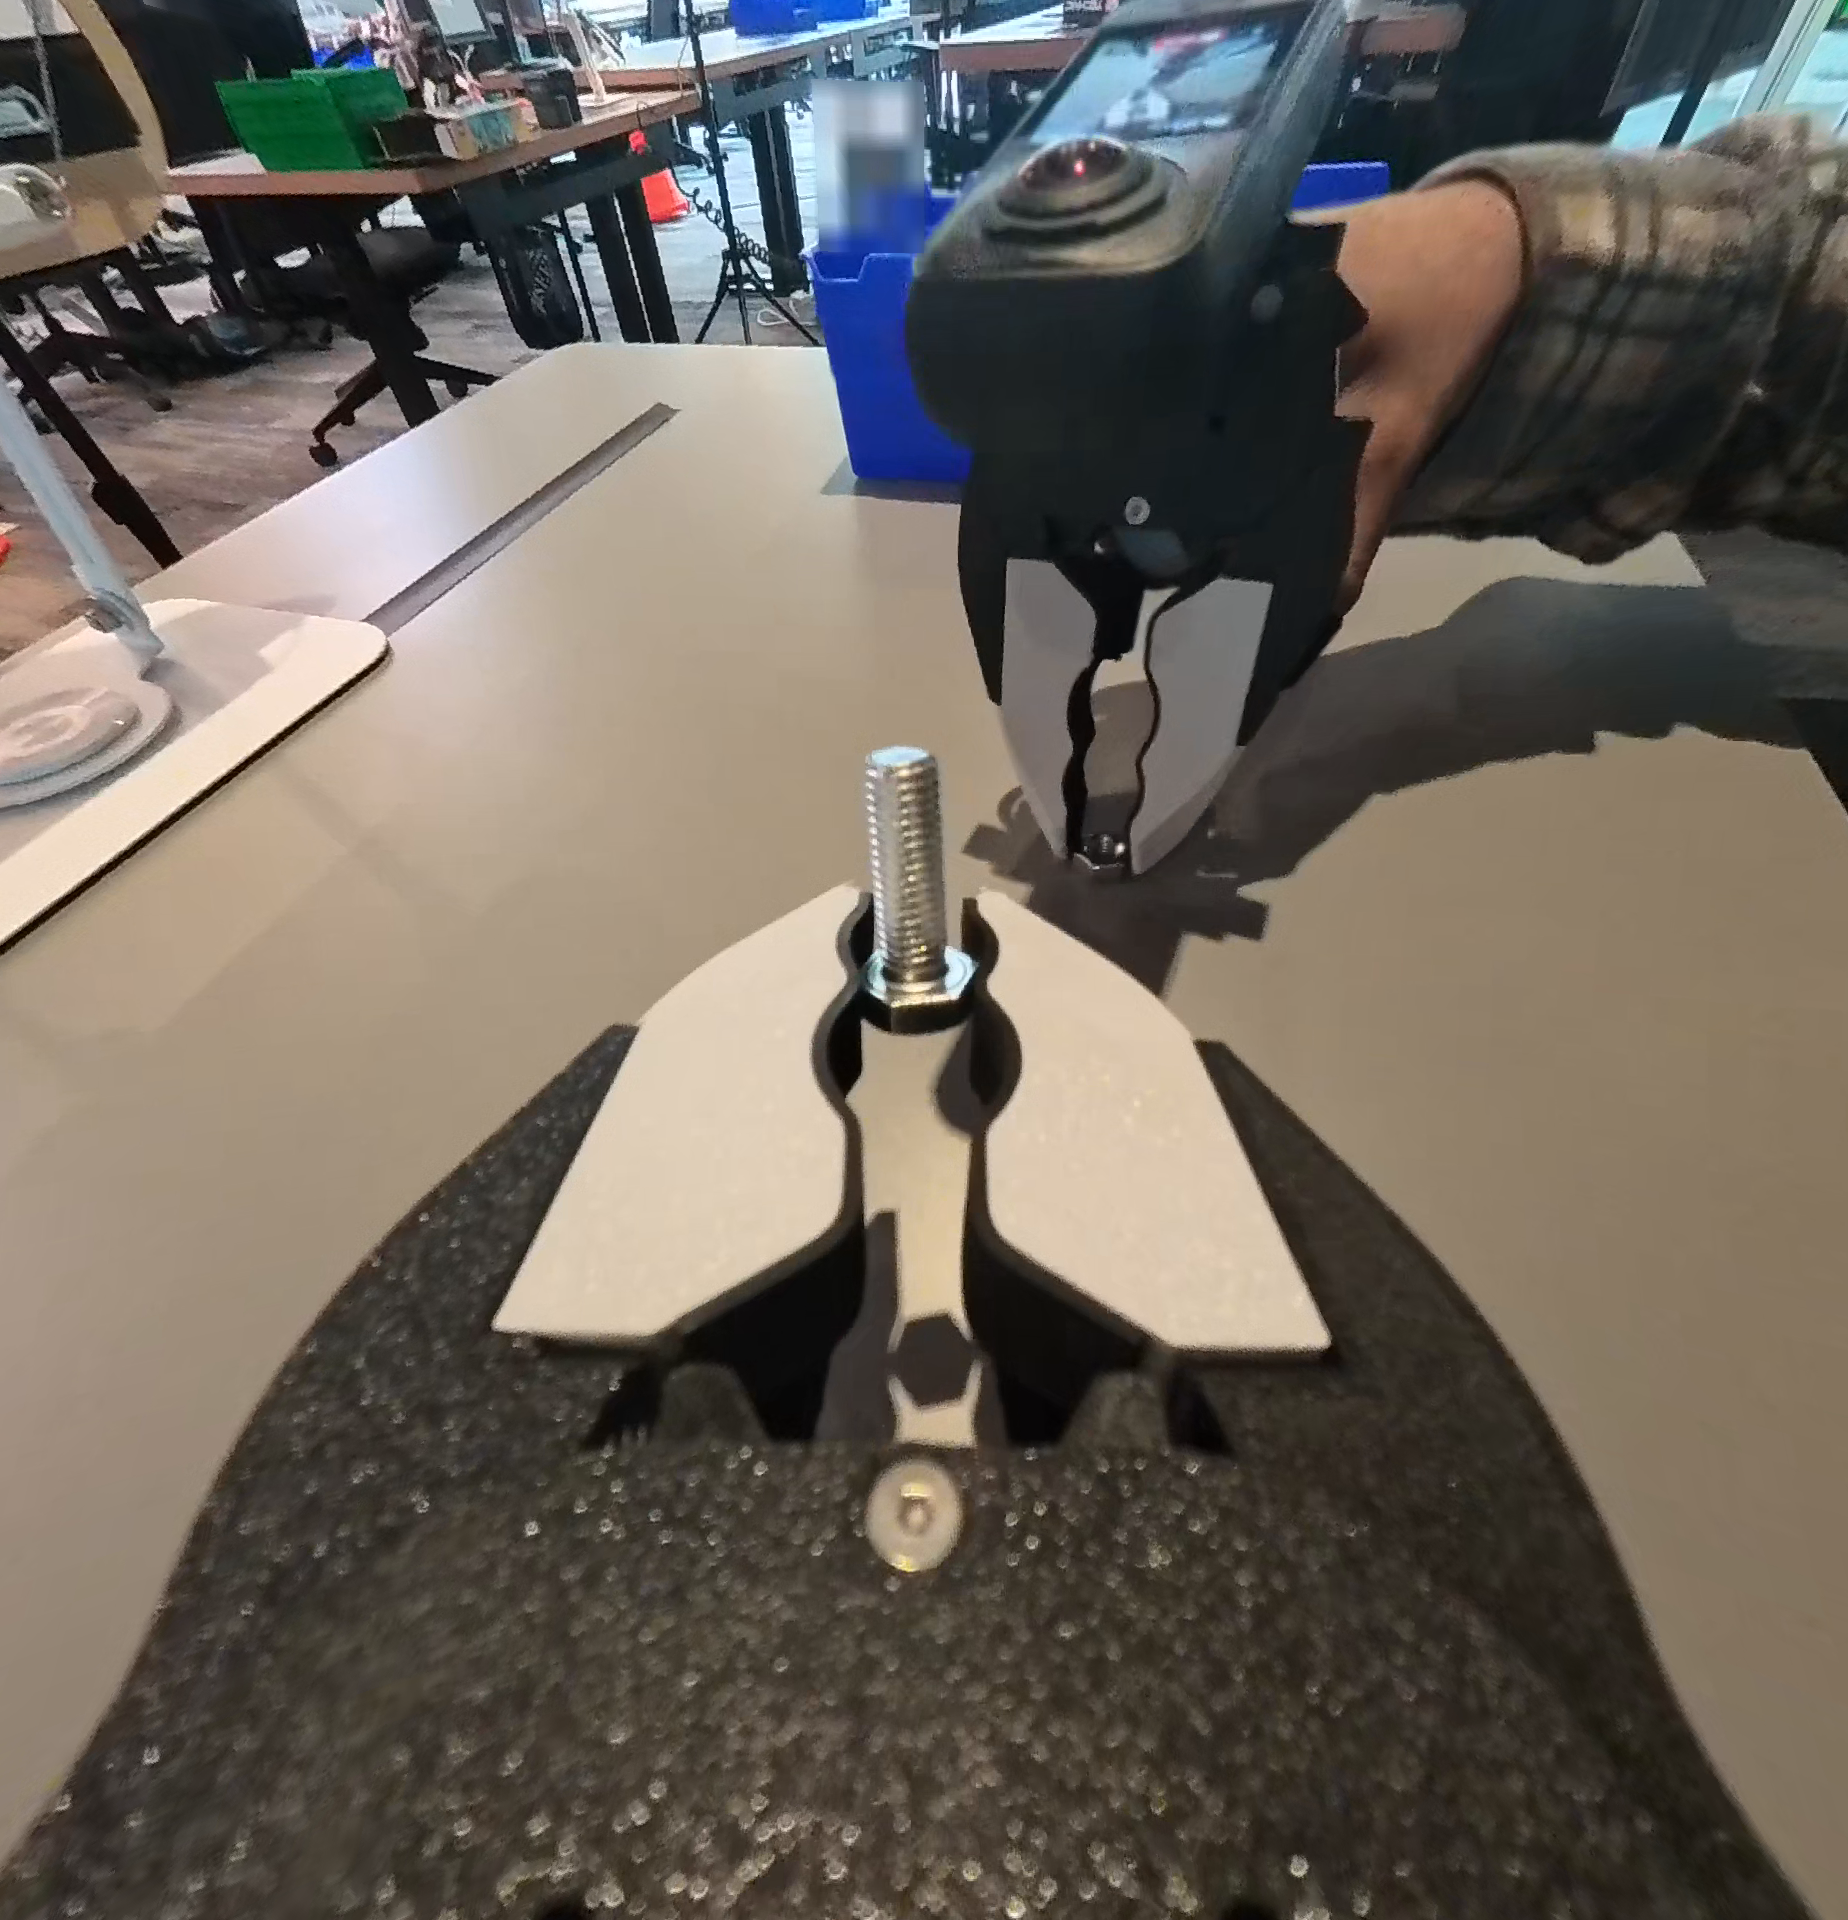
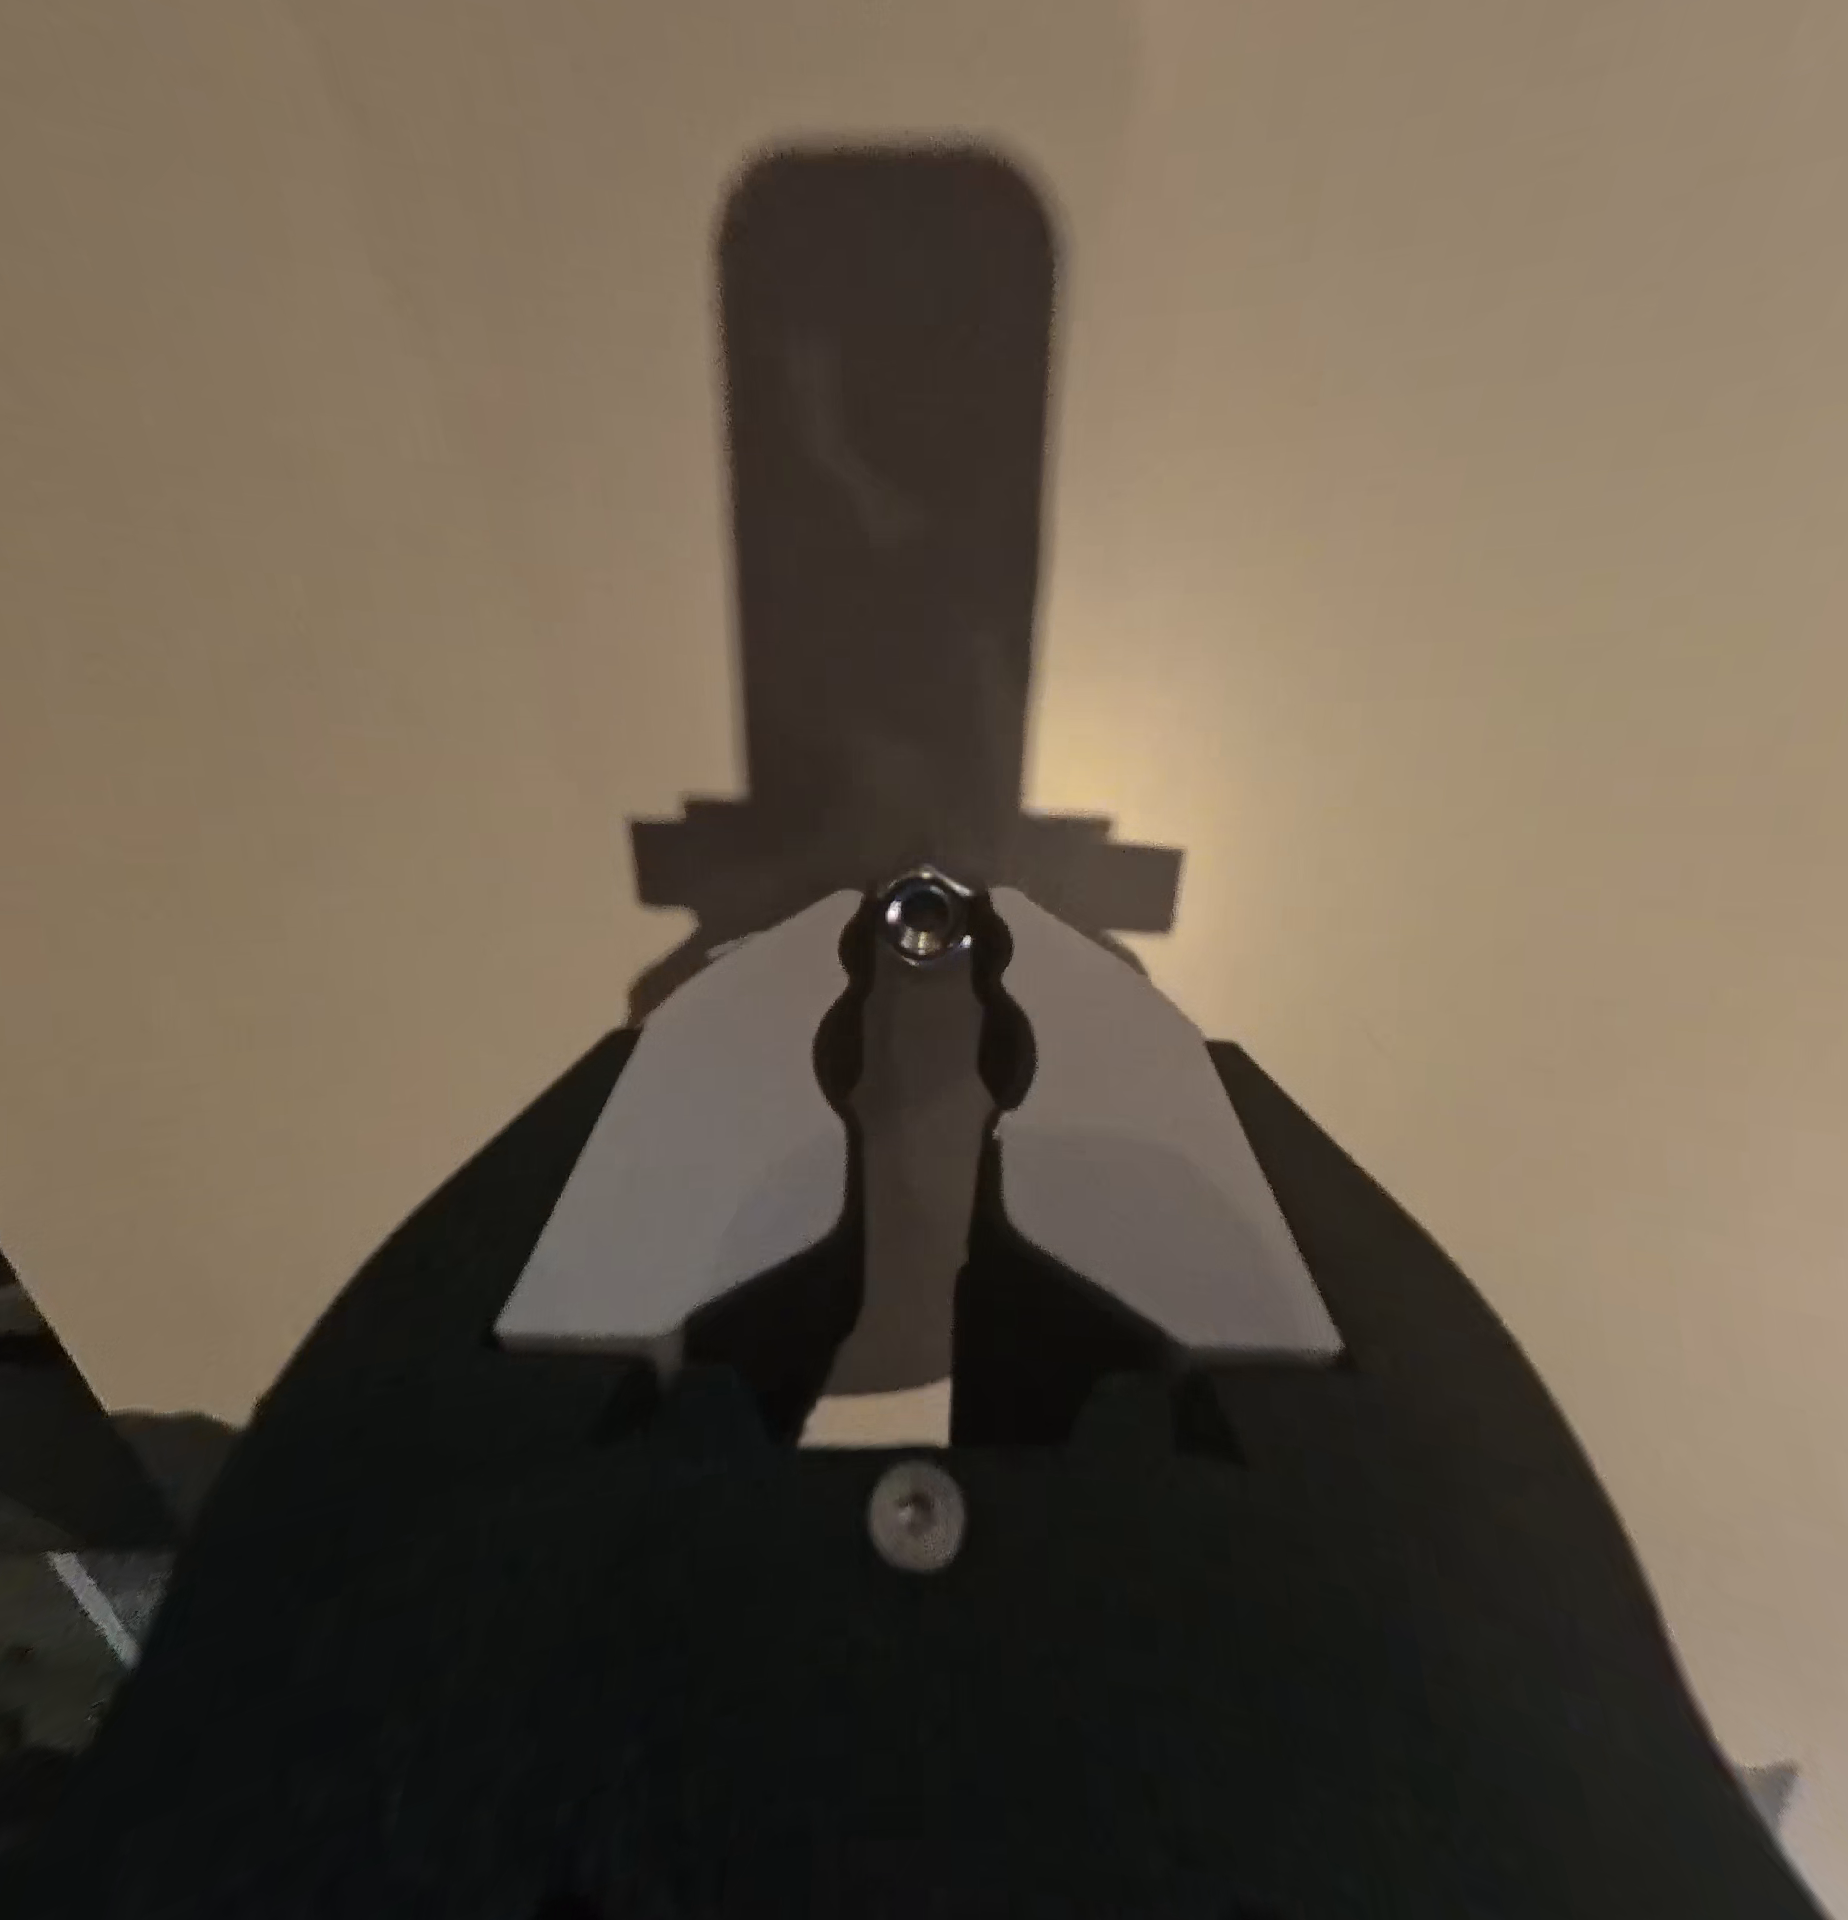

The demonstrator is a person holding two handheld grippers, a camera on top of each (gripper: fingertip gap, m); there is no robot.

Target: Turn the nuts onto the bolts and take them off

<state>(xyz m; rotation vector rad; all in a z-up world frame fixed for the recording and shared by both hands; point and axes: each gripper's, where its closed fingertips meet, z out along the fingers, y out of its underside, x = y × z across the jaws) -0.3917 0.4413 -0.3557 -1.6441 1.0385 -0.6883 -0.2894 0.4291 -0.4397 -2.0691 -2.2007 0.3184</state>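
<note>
At the near middle of the grey table [image 1: 400,1039], the left gripper [image 1: 912,966] is clenched on a silver bolt [image 1: 902,862], its 2 pale fingers [image 1: 733,1143] pinching the hex head so that the threaded shank stands upright above the tips. Just beyond it and a little to the right, the right gripper [image 1: 1102,852] points steeply down with its tips at the table surface, closed narrowly around a small nut [image 1: 1104,854]; a hand [image 1: 1419,343] in a plaid sleeve [image 1: 1678,343] holds its black body. The bolt and the nut are near each other but apart. The left wrist view alone shows the surroundings: a blue bin [image 1: 878,374] at the far edge of the table, a white lamp base [image 1: 172,686] at the left, and desks and chairs farther off. The right wrist view looks almost straight down at the tabletop [image 2: 276,520] and gives what the other cannot: the nut [image 2: 920,923] seen end-on, its dark threaded bore facing the camera, gripped between the fingertips of the right gripper [image 2: 920,935], with the gripper's own shadow [image 2: 884,499] stretching away across the surface.
</note>
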